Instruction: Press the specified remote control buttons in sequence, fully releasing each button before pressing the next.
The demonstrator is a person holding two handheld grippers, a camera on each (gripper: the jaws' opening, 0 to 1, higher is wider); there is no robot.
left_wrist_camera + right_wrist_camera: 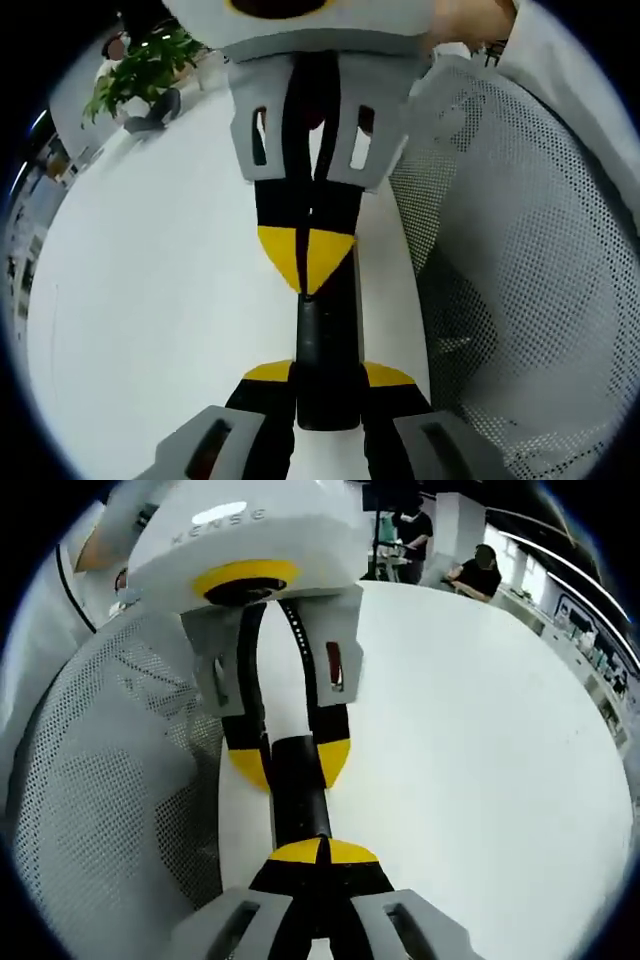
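Remote: the black remote (pixel 322 345) is a long, thin bar. It is held up over the white desk (pixel 150 300), close to the desk's edge.

Left gripper: the left gripper (pixel 325 375) has its jaws pinching the remote, one jaw on each long side.

Right gripper: the right gripper (pixel 307 262) has its jaws pressed together into one yellow tip. Nothing is between them.

Which way: the remote's long line runs straight from one gripper to the other. In the left gripper view, the right gripper's tip sits at the far end of the remote and looks like it touches it.

Nearer hand: the right gripper is the one at the buttons. I think it does the pressing while the left one just holds.

Buttons: I cannot see any button, so I cannot tell which one is under the tip.

Next move: I think the tip must lift right off before it goes to the next button.

Desk: plain, white and smooth.

Room: a white mesh chair (pixel 520 250) stands just beside the desk. A green plant (pixel 140 70) is at the far end. People (pixel 480 570) sit far off in the right gripper view.
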